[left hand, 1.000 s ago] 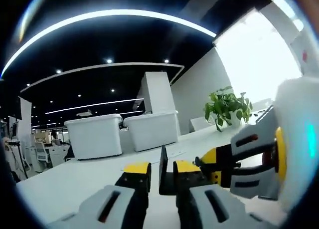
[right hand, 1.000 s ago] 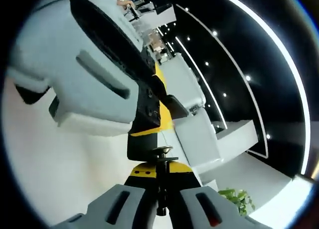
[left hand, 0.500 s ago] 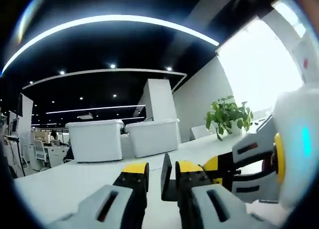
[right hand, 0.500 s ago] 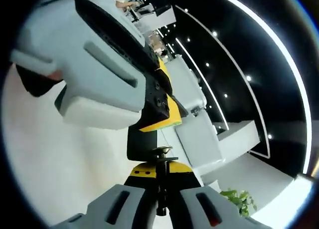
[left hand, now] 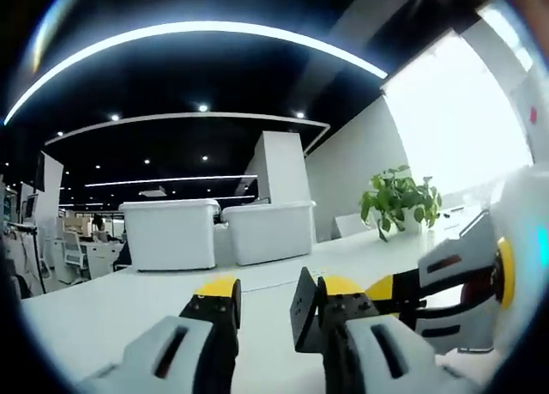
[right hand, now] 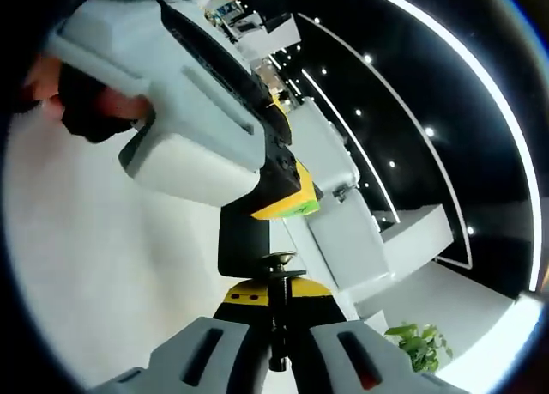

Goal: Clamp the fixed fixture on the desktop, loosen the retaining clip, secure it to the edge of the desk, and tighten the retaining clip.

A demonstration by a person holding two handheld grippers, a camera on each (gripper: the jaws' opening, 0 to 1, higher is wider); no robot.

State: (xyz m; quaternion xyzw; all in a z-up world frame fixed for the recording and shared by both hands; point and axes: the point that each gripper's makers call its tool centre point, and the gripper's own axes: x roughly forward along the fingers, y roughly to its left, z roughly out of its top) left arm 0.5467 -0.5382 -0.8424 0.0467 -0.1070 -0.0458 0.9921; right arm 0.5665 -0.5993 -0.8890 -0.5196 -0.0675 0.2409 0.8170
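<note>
Two grippers working one black clamp fixture (right hand: 243, 244), I'm holding my right gripper (right hand: 274, 325) clamped on its screw (right hand: 276, 312), left gripper (left hand: 268, 304) jaws apart beside its plate, above the white desktop (left hand: 103, 312).

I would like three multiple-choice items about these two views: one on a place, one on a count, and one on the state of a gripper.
1. In the left gripper view, the potted plant stands: A. right of the white bins; B. between them; C. left of them.
2. White bins on the desk: A. one; B. two; C. four.
3. The left gripper is: A. open; B. shut on a leaf; C. shut on a bin.
Key: 1 A, the plant is right of both bins. 2 B, two stand side by side. 3 A, a gap shows between its jaws; the right gripper holds the fixture.
</note>
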